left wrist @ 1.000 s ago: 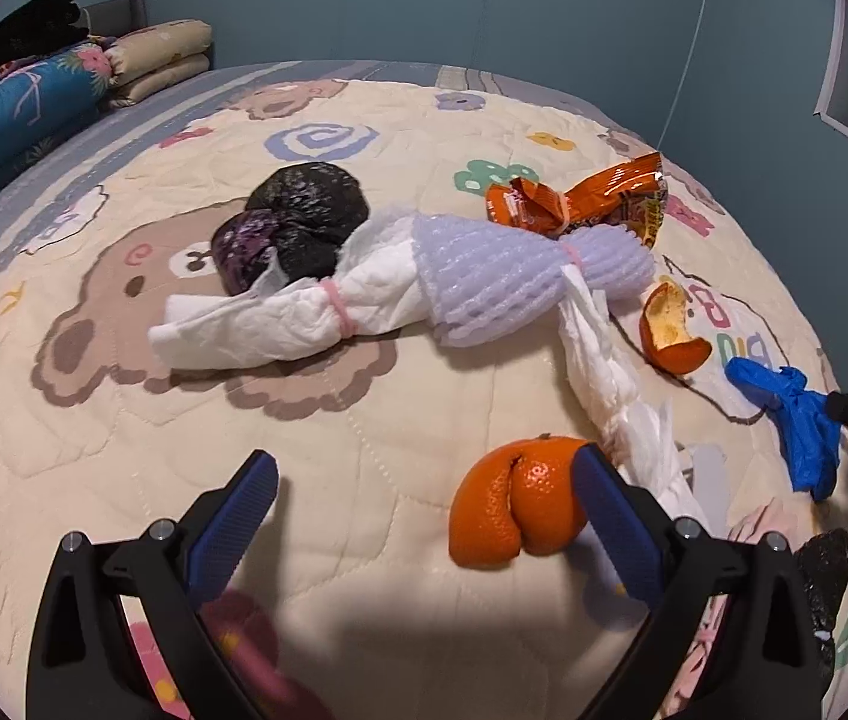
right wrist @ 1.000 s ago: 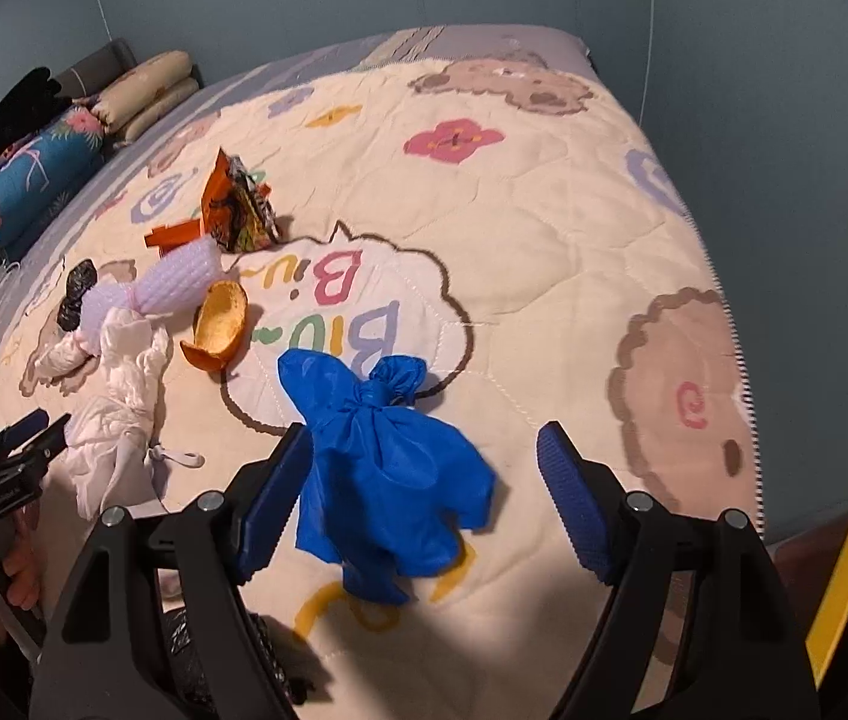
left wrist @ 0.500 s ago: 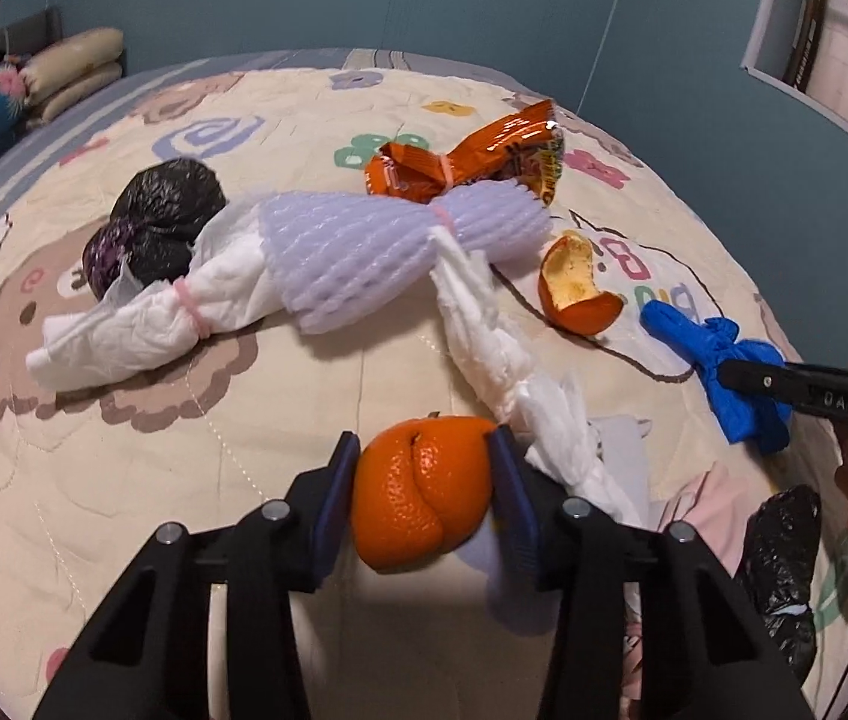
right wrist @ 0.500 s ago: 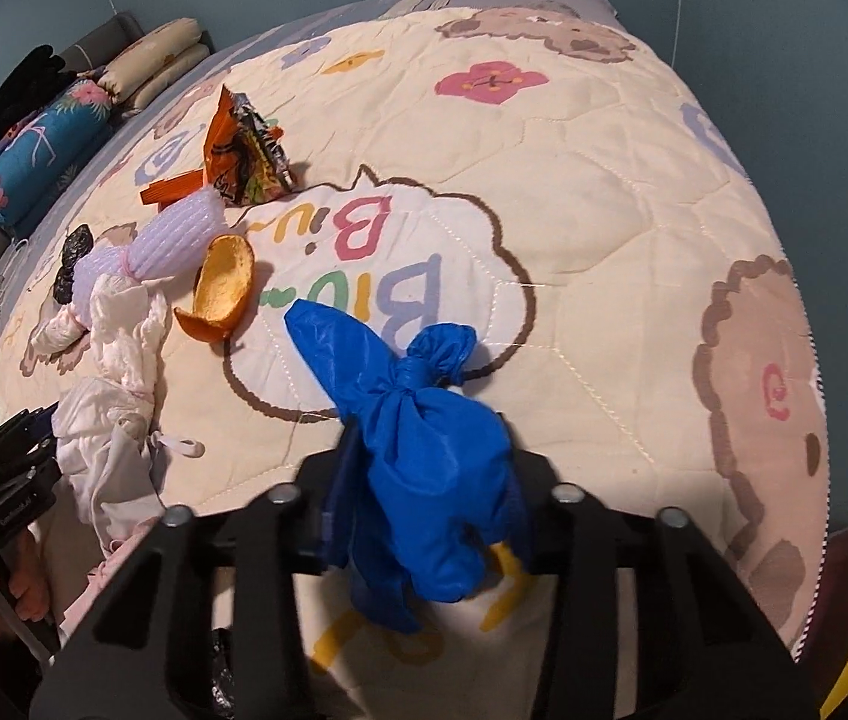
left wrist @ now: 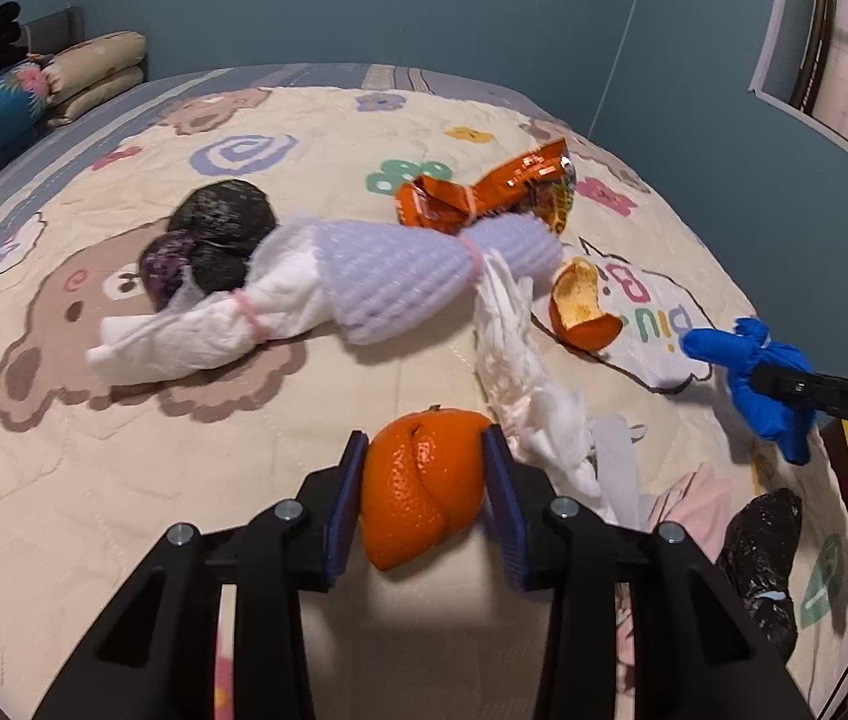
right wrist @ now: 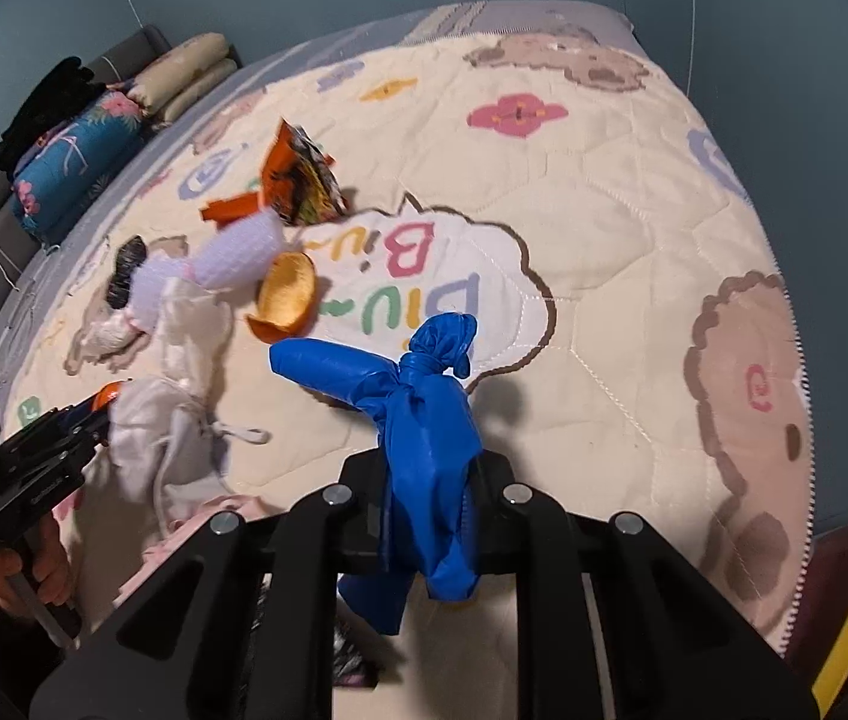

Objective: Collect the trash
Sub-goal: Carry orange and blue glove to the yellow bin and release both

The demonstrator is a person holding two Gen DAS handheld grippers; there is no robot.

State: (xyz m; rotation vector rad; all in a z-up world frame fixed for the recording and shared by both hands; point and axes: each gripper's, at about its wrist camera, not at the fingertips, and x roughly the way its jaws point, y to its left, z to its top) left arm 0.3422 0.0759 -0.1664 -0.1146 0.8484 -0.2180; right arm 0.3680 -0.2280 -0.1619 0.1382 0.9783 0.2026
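On the quilted bed, my left gripper (left wrist: 424,438) has its blue pads pressed on both sides of a folded orange peel (left wrist: 421,498), and its jaws are still closing on it. In the right wrist view my right gripper (right wrist: 430,468) is shut on a knotted blue glove (right wrist: 418,396), which hangs just above the quilt with its shadow beneath. The left wrist view shows that glove (left wrist: 766,372) at the far right in the right gripper (left wrist: 814,390). The left gripper (right wrist: 88,414) shows at the left edge of the right wrist view.
More trash lies on the quilt (left wrist: 124,510): an orange snack wrapper (left wrist: 484,192), a lavender foam net (left wrist: 412,276), tied white tissue (left wrist: 196,336), black bags (left wrist: 214,234), a cupped peel (left wrist: 583,312), twisted tissue (left wrist: 520,372). Pillows (left wrist: 94,72) lie far left.
Both grippers went from wide open to closed: the left on the orange peel, the right on the blue glove. The glove now hangs off the quilt.
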